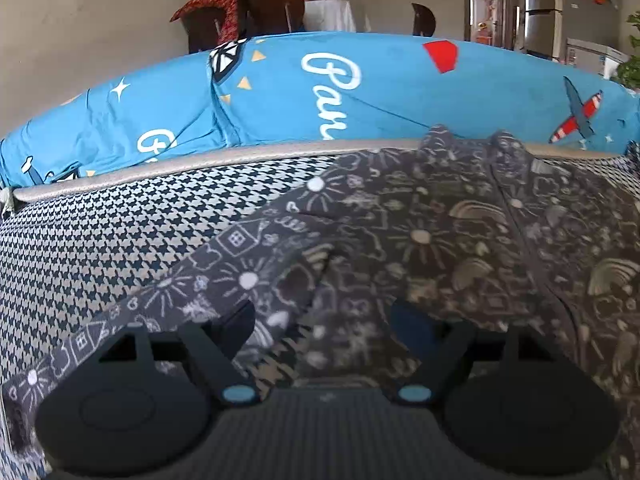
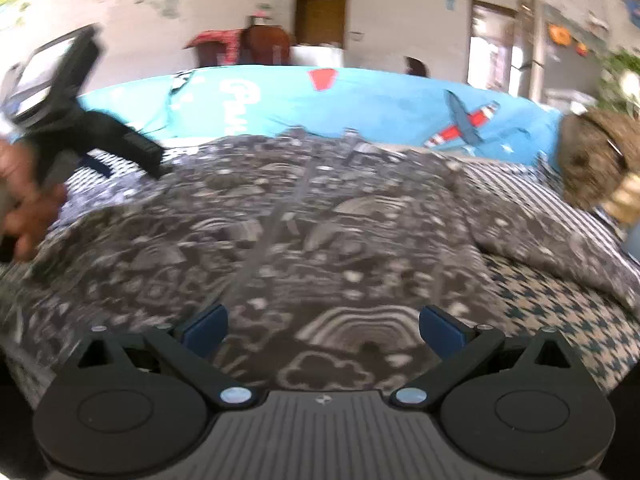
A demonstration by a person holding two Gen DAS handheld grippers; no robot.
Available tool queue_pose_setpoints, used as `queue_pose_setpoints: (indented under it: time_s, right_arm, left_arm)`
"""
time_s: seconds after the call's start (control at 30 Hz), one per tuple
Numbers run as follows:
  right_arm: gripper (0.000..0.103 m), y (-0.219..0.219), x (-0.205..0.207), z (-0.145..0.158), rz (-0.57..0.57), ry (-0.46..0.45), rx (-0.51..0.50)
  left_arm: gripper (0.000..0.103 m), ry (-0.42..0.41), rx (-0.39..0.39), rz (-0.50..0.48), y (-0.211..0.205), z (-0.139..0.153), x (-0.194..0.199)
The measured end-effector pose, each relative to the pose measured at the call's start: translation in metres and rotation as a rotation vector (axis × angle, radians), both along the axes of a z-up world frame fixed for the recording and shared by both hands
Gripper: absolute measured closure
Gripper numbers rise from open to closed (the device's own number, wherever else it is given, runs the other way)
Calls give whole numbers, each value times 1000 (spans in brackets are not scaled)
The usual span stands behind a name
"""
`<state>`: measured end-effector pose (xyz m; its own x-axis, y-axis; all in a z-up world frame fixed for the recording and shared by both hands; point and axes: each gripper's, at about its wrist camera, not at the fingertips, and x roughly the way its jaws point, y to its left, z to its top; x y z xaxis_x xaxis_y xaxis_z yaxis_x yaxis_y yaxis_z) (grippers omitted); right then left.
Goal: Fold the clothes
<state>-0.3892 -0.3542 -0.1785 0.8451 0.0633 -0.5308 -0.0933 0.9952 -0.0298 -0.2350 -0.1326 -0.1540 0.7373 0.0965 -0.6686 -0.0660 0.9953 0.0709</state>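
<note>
A dark grey shirt [image 1: 432, 232] with a white doodle print and a button placket lies spread on a houndstooth-patterned surface [image 1: 100, 248]. In the left wrist view one sleeve [image 1: 192, 280] runs diagonally to the lower left, draped over my left finger. My left gripper [image 1: 324, 320] is open, low on the shirt, with folds of fabric between and over its fingertips. In the right wrist view, which is blurred, my right gripper [image 2: 322, 328] stands open just above the shirt [image 2: 320, 220] near its lower hem. The left gripper [image 2: 100, 132], held by a hand [image 2: 24, 200], touches the shirt's left side.
A blue quilt [image 1: 280, 92] with white script and airplane prints lies bunched along the far edge of the surface. A brown plush toy [image 2: 596, 160] sits at the right. Chairs, a door and a fridge stand further back. Bare houndstooth shows left [image 1: 100, 248] and right [image 2: 560, 320] of the shirt.
</note>
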Motion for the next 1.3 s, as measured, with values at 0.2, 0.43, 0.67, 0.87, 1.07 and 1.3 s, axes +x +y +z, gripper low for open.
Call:
queue_pose_setpoints:
  time_s: [0.2,0.43,0.67,0.87,1.07,1.3]
  right_arm:
    - [0,-20,6,-3,-84,49,44]
    - [1,-24,8,-6,-77,83,42]
    - [22,-30,4,-5,-63,77,18]
    - [60,-48,1,2,-110,70,30]
    - [62,-82,7,17,-223,44,36]
    - [62,-150,21,36,-428,36,40]
  left_arm:
    - [18,24,-20,-18,-15,-8,-20]
    - [12,53,-19,-13,-29,-19,-39]
    - [2,67,63,-6,-44,-35,-48]
    - [0,74,7,35,-35,-40,-48]
    - [0,71,0,37,-32,-40,-50]
    - [0,76,-4,40,-33,-40,-47]
